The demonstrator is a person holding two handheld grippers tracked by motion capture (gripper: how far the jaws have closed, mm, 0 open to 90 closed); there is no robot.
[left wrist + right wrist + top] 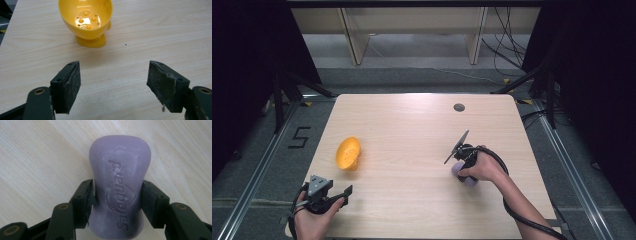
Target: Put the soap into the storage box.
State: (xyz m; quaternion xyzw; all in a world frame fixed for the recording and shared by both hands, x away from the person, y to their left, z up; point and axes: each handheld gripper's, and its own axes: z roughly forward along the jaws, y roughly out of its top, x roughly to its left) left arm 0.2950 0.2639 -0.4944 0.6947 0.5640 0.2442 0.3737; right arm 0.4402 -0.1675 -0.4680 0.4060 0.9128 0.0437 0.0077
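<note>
A purple bar of soap (120, 167) with raised lettering lies flat on the wooden table (412, 130), right of the middle. My right gripper (117, 202) points down at it and is shut on the bar, both pads pressing its narrow waist. In the high view the hand covers most of the soap (456, 169) under the right gripper (460, 172). A yellow footed cup-like dish (348, 153) lies tipped at the left of the table; its hollow (86, 21) faces my left gripper (113, 85). The left gripper (347, 192) rests near the front left edge, open, with nothing between its fingers.
A small dark round hole (459, 107) sits near the table's far edge. Black stand legs (287, 95) flank the table on both sides, and cables (507, 55) run over the floor at the back right. A "5" (299, 136) is marked on the floor at left.
</note>
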